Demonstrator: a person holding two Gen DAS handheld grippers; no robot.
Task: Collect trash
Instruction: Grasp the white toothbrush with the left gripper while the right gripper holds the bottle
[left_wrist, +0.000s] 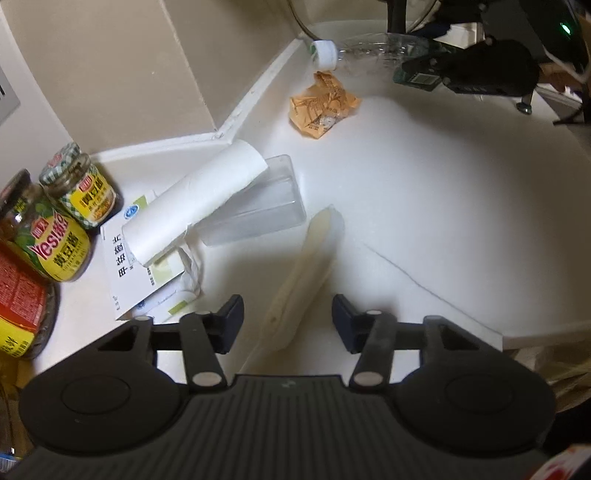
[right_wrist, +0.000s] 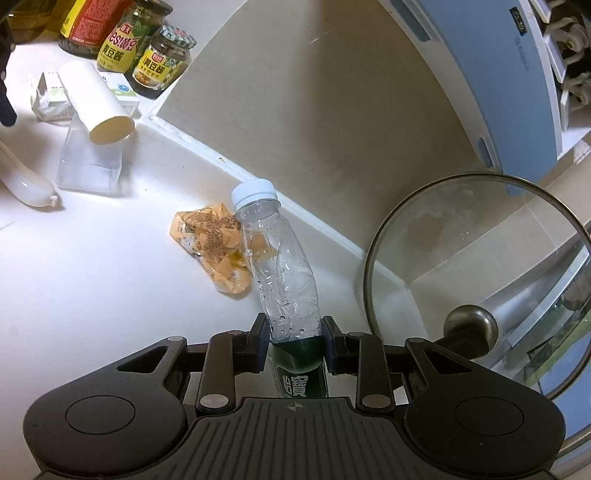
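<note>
Right wrist view, lower centre of the frame: the right gripper (right_wrist: 295, 341) is clamped on a clear plastic bottle (right_wrist: 282, 273), its jaws pressing the body at the top edge of a dark green label printed with white Chinese characters. The bottle's white cap (right_wrist: 254, 190) points toward the middle of the frame, near the white ledge at the foot of the beige wall. A crumpled orange wrapper (right_wrist: 210, 245) with brown printing lies on the white counter (right_wrist: 92, 295), touching the bottle's left side. At right, a glass pot lid (right_wrist: 476, 288) with a dark knob stands beside the gripper.

In the upper left of this view are sauce jars; one jar (right_wrist: 122, 40) has a yellow label partly reading "es!", and a smaller jar (right_wrist: 162, 62) has a green checked lid. Just below them a white paper roll (right_wrist: 96, 101) leans on a clear plastic box (right_wrist: 90, 162), with small cartons (right_wrist: 51, 99) behind.

Left wrist view: the left gripper (left_wrist: 288, 323) hangs wide open over the counter, holding nothing, with a pale flat bag (left_wrist: 299, 288) lying between its jaws. At left the same jar's label reads "Yes!"; a white carton beneath the roll bears Chinese writing. The wrapper and bottle lie in the upper middle, well apart from this gripper.
</note>
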